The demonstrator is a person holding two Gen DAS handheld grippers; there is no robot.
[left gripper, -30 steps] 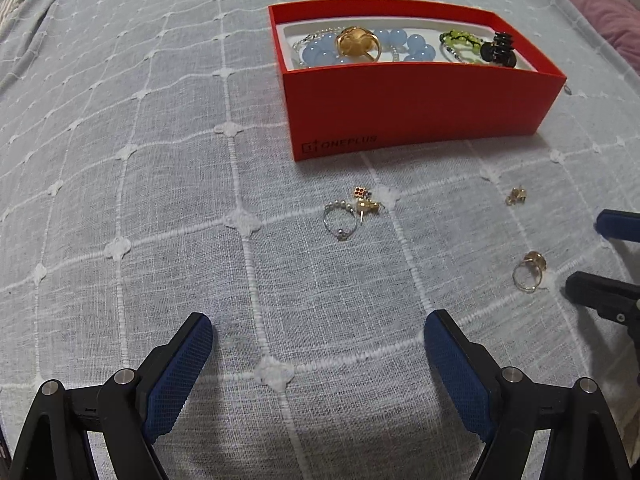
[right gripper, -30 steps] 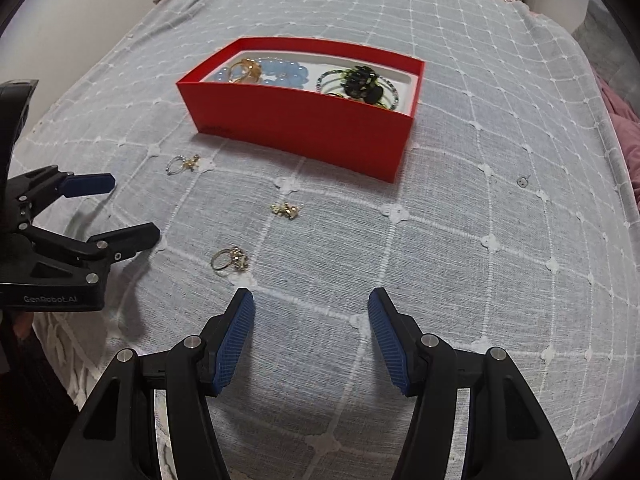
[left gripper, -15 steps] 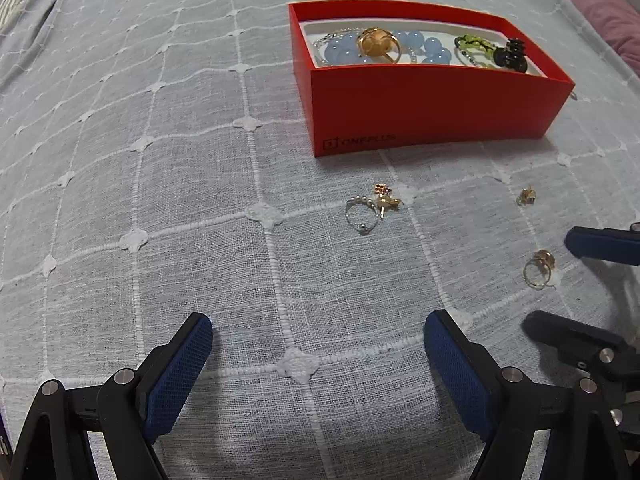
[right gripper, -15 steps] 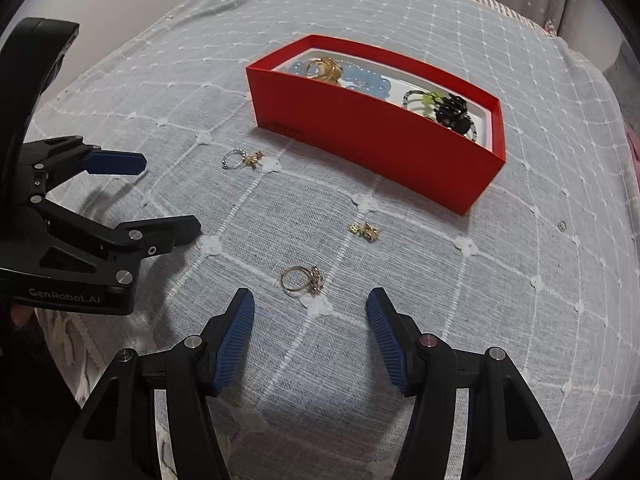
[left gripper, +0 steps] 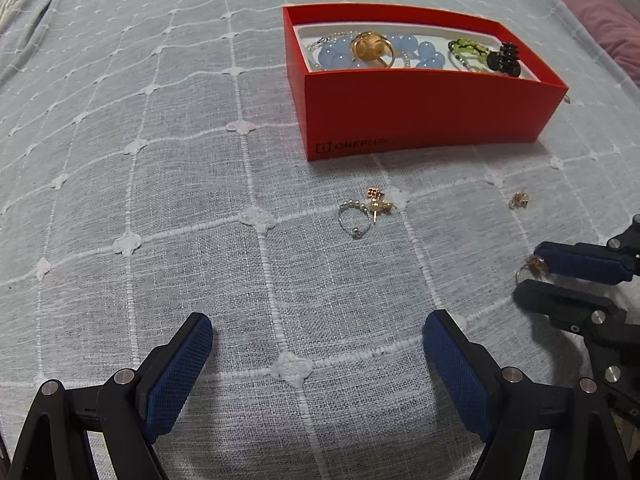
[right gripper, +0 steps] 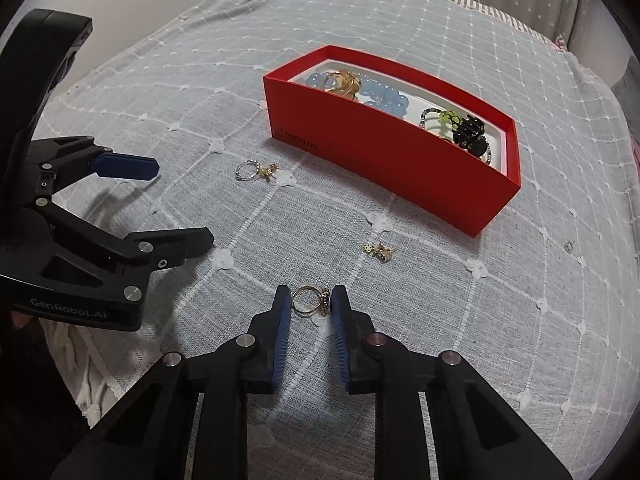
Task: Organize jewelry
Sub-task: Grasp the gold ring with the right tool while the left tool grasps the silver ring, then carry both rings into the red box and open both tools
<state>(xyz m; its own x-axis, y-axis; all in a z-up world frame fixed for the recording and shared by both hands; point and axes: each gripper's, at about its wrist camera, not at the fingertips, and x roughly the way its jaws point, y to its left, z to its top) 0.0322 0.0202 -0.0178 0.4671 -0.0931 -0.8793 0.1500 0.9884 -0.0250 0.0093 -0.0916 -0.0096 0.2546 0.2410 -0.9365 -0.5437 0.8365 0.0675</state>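
A red box on the grey cloth holds blue beads, a gold ring, a green bracelet and a black clip. A gold ring lies on the cloth between the fingers of my right gripper, whose jaws have narrowed around it; I cannot tell whether the pads touch it. A pearl ring with a small gold charm and a gold earring lie in front of the box. My left gripper is wide open and empty, low over the cloth.
The grey cloth with a white stitched grid covers a bed. A pink pillow lies at the far right. A tiny stud lies on the cloth right of the box.
My right gripper has moved forward to the gold ring and narrowed its jaws around it. The left gripper has drifted slightly and stays open.
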